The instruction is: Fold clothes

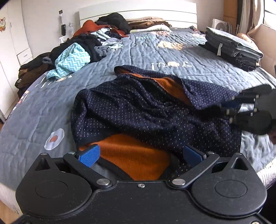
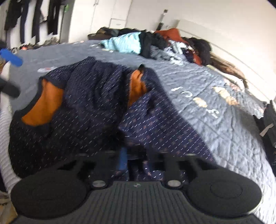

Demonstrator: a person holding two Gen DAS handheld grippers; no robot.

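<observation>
A navy dotted garment (image 1: 138, 106) with orange fleece lining lies crumpled on the grey-blue quilt (image 1: 146, 50) near the bed's front edge. My left gripper (image 1: 140, 155) is open, its blue pads wide apart on either side of the exposed orange lining at the near hem. My right gripper (image 1: 229, 106) comes in from the right and pinches the garment's right edge. In the right wrist view the right gripper (image 2: 136, 160) is shut on a fold of the navy garment (image 2: 96, 96), slightly blurred. One blue pad of the left gripper (image 2: 11, 59) shows at the far left.
A heap of unfolded clothes (image 1: 82, 51) covers the bed's far left by the white headboard (image 1: 138, 12). A stack of folded dark and grey clothes (image 1: 232, 50) sits at the far right. The mattress edge (image 2: 5, 137) runs along the left. Dark clothes (image 2: 34, 17) hang on the wall.
</observation>
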